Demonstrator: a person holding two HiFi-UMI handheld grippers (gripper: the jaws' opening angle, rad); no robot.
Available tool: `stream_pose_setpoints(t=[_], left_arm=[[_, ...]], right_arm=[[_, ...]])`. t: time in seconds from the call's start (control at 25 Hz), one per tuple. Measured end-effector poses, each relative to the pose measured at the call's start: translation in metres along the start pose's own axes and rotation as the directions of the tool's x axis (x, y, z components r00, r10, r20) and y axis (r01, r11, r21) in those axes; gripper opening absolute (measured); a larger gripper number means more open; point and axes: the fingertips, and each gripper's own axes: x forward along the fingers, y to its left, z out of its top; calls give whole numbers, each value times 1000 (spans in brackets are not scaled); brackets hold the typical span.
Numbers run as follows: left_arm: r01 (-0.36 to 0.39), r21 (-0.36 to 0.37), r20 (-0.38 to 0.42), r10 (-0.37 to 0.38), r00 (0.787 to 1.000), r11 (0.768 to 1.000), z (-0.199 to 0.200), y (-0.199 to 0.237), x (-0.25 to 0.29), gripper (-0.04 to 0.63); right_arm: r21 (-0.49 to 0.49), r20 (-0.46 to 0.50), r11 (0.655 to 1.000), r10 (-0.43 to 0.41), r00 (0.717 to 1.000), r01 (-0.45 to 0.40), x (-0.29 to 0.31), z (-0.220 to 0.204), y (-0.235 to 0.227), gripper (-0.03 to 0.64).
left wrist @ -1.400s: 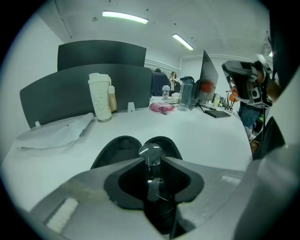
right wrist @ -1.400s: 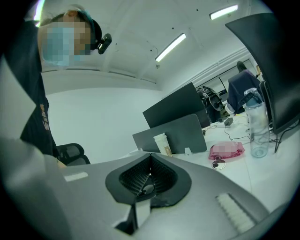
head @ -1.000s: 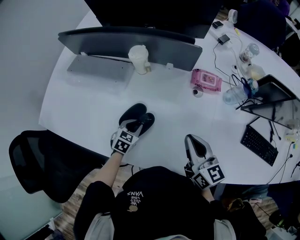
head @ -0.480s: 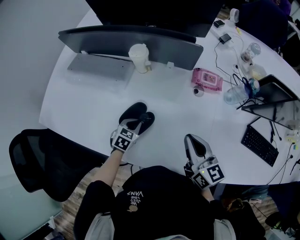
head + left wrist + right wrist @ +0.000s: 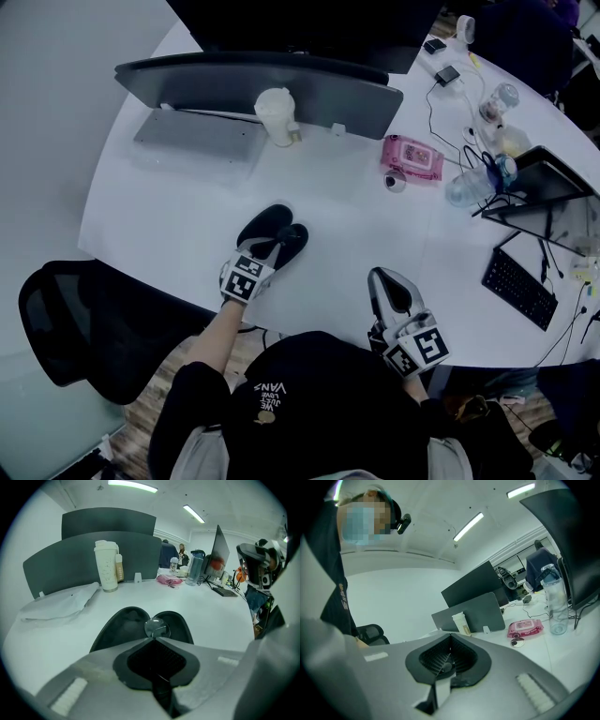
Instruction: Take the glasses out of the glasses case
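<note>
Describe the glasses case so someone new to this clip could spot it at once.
On the white table, look near the front edge, on the near side of the grey divider and white cup. The glasses case lies open there, at the tips of the left gripper, which is shut on the glasses. It is the only black two-lobed shell.

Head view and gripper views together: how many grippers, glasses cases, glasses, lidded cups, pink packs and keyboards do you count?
Grippers: 2 (left gripper, right gripper)
Glasses case: 1
Glasses: 1
White lidded cup: 1
Pink pack: 1
Keyboard: 1
Total: 7
</note>
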Motion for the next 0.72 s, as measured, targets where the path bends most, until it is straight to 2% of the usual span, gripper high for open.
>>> stream_pose_setpoints(t=[0.72], left_arm=[[8, -4, 76, -8, 997, 1000, 17, -7, -22, 8]], right_arm=[[-19, 12, 1000, 19, 1000, -19, -7, 4, 15, 0]])
